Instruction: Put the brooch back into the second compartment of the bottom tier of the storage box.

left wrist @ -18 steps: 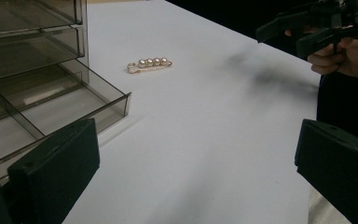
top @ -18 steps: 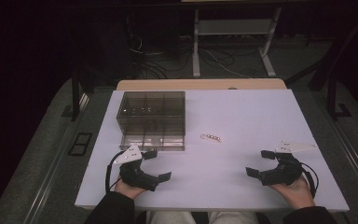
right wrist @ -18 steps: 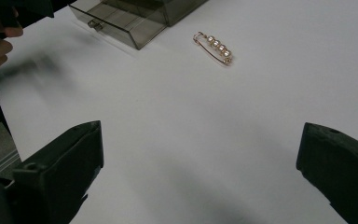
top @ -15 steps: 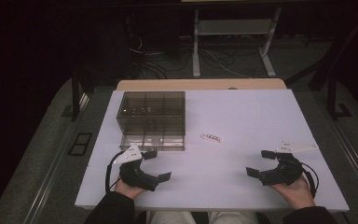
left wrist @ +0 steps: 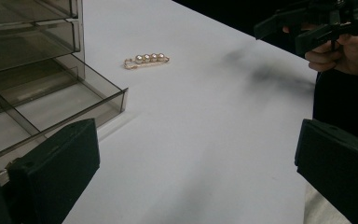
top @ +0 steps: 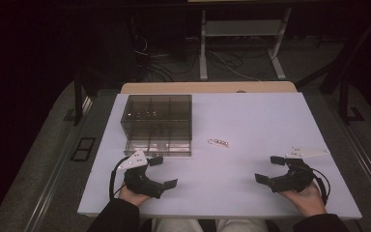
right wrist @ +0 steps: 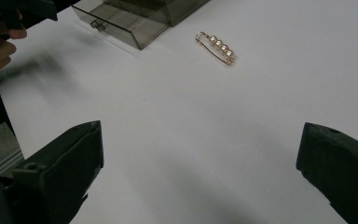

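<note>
A: Left gripper point(top: 157, 172): jaws spread wide, nothing between the pads; held low over the white tabletop point(top: 251, 125), just in front of the smoky translucent plastic drawer box point(top: 158, 124); lowest drawer point(left wrist: 51, 107) pulled out toward the jaws, its dividers visible.

B: Right gripper point(top: 269, 169): jaws likewise spread wide, bare table between them; held near the right front edge, well apart from the left gripper; grey three-cornered plate on top; cable trailing behind the hand.

A: Position of the small gold-coloured pin set with a row of four pearl-like beads point(top: 219, 142)?

B: Flat on the tabletop, just right of the drawer box, not touching it; ahead of both grippers and between their lines of sight; well apart from either pair of jaws.

A: Seen from the left gripper view: pin point(left wrist: 147, 60) beyond the open drawer's corner; right gripper point(left wrist: 307, 23) at upper right.
</note>
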